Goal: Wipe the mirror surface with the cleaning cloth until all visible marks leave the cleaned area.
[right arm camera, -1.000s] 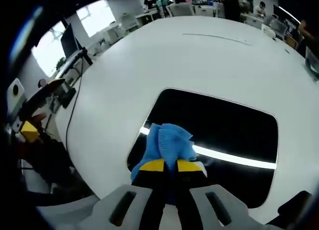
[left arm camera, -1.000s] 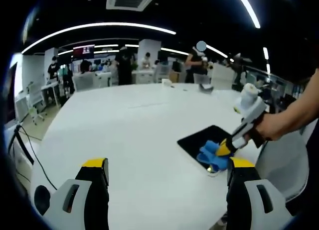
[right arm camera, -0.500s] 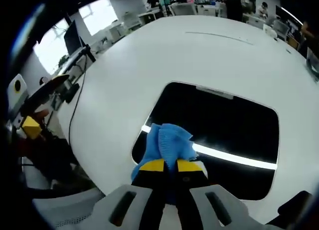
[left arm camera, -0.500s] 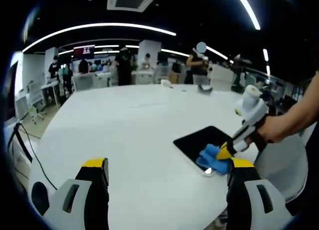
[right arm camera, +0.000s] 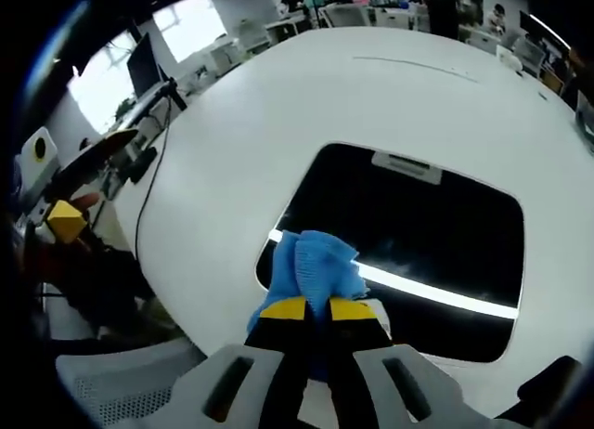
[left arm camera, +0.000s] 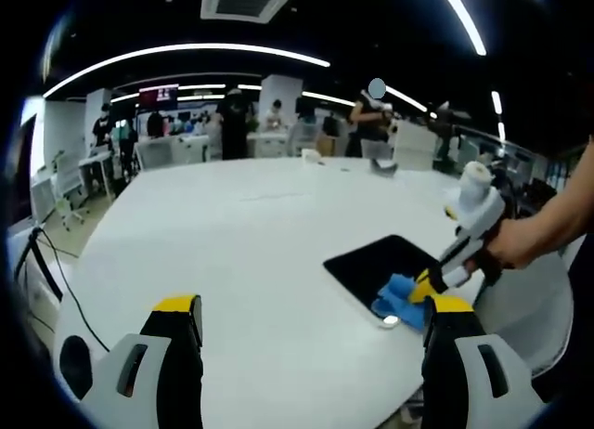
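Wiping underway: my right gripper point(right arm camera: 316, 308) pinches cloth point(right arm camera: 316, 266) on mirror point(right arm camera: 436, 234); left gripper point(left arm camera: 311, 308) spread, idle. Next: sweep the remaining glass.

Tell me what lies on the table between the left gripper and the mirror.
Nothing: in the left gripper view, bare white table runs from the open left gripper to the mirror, where the right gripper presses the blue cloth.

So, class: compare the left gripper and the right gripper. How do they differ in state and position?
1. The left gripper stands open and holds nothing; the right gripper is shut on the crumpled blue cleaning cloth.
2. The left gripper hangs over the bare white round table; the right gripper presses the cloth at the edge of the dark rectangular mirror.
Both have yellow-tipped jaws.
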{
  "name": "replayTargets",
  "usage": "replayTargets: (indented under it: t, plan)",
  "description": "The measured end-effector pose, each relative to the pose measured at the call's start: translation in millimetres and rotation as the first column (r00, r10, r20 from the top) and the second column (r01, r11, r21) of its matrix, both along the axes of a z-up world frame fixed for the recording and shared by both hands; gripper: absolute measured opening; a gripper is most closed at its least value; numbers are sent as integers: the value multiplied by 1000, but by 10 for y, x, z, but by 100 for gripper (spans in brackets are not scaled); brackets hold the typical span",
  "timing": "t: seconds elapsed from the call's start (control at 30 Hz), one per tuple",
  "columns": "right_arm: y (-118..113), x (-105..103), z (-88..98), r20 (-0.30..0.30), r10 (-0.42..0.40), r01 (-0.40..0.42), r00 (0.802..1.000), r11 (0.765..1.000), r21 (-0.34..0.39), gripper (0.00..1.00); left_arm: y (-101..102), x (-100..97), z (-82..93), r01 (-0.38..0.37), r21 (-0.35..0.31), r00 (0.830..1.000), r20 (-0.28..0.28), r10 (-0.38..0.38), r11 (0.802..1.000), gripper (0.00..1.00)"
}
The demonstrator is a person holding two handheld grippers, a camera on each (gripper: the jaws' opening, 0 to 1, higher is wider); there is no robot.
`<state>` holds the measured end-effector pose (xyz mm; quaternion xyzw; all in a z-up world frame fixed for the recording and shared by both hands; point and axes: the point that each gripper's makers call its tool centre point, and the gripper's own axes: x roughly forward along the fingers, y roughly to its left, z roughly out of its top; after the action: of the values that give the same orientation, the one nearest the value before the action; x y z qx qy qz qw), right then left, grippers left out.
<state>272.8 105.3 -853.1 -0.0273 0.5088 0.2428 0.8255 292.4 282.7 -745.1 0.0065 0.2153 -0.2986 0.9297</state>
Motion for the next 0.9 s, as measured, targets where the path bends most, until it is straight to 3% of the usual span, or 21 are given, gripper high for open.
replayTargets:
  t: [0.9]
  plan:
    - [-48, -46, -4, -34, 27, -26, 999, 999, 45, 1, -106, 46, 10, 2, -2, 1000, 0, -2, 1000, 100]
